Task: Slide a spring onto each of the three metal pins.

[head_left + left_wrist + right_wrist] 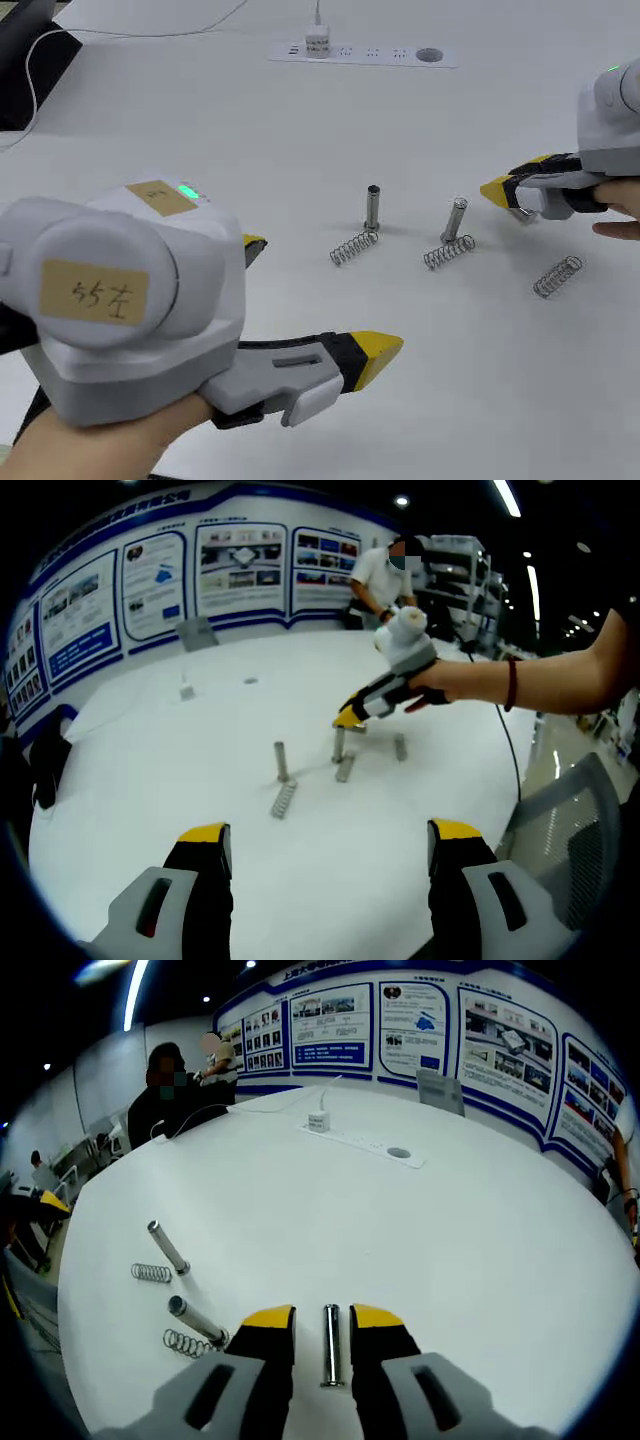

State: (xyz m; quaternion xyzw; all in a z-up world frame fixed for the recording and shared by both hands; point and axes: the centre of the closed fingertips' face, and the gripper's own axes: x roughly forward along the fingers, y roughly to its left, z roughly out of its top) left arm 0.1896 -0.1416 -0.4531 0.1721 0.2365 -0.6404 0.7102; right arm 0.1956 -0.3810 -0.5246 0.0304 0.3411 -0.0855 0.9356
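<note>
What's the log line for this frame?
left gripper: open, empty | right gripper: open, straddling third pin | other two pins: upright, bare | three springs: flat on table | progress: none fitted

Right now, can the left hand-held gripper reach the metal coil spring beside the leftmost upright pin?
Probably yes: left hand-held gripper open, only bare white table between it and the metal coil spring.

A lab or showroom hall is suggested: a large white table is ringed by blue-trimmed wall poster boards, a power strip is laid on it, and metal shelving is seen behind under ceiling strip lights.
</note>
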